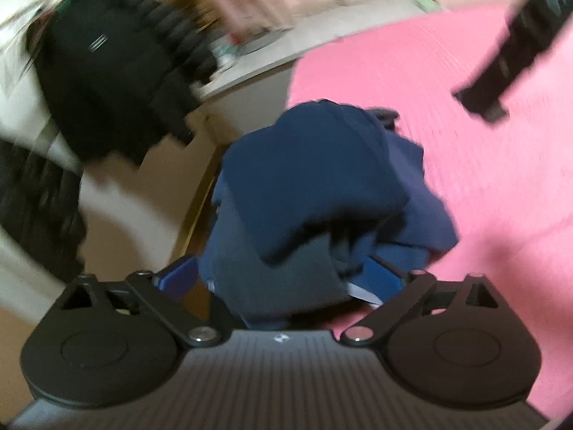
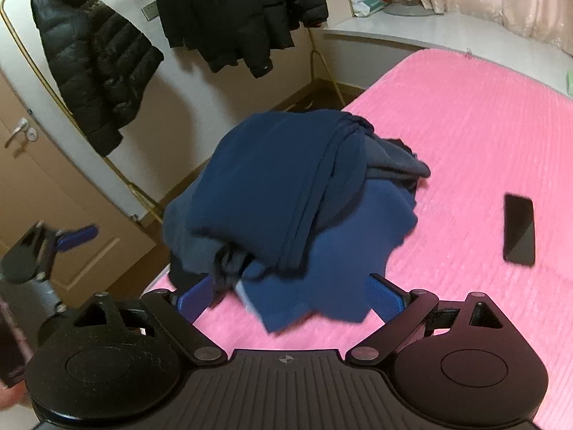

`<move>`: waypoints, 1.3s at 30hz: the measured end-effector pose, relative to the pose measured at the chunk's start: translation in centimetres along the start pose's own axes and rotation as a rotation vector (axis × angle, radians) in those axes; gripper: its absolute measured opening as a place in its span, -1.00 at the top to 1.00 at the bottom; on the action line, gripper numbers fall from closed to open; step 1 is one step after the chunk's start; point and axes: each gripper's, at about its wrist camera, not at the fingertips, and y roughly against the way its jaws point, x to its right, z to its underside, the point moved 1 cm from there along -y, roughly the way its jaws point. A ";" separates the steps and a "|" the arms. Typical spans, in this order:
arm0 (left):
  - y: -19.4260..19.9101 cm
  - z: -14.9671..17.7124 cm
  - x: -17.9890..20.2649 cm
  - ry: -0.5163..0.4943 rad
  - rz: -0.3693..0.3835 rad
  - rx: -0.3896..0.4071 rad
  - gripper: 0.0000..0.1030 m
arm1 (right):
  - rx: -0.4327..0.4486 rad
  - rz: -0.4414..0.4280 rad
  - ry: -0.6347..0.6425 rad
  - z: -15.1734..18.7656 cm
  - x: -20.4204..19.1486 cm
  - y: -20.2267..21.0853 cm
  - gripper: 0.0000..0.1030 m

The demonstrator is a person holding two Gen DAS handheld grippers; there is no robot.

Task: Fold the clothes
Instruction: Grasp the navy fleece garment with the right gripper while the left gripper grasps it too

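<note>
A heap of dark blue clothes (image 2: pixel 286 193) lies bunched at the near left corner of the pink bed (image 2: pixel 465 125). My right gripper (image 2: pixel 290 297) is open, its blue pads (image 2: pixel 385 297) standing on either side of the heap's near edge without pressing it. My left gripper (image 1: pixel 279 279) is open wide, and the blurred heap (image 1: pixel 308 186) fills the space ahead of its fingers. In the right wrist view the left gripper (image 2: pixel 68 240) hovers off the bed's left edge, apart from the heap.
A black phone (image 2: pixel 519 229) lies on the bed right of the heap. Black jackets (image 2: pixel 96 71) hang on the wall beyond the bed's left edge, next to a door (image 2: pixel 21 165). A white ledge (image 2: pixel 394 32) runs behind the bed. A blurred black oblong shape (image 1: pixel 519 46) crosses the left view.
</note>
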 end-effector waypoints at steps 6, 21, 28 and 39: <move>-7.4 1.3 -0.1 -0.220 0.041 0.069 -0.71 | -0.019 0.087 0.311 -0.1 -2.5 -4.8 -0.82; -10.0 1.1 -2.5 -0.279 0.174 0.200 -0.58 | -0.009 0.222 0.852 2.6 -7.3 -17.4 -0.66; -10.8 1.2 -3.1 -0.356 0.131 0.222 -0.59 | 0.007 0.184 0.891 2.9 -7.1 -17.1 0.34; -10.5 -1.8 -3.4 -0.448 0.056 0.263 0.63 | 0.152 0.237 0.729 -2.5 -6.9 -9.5 0.79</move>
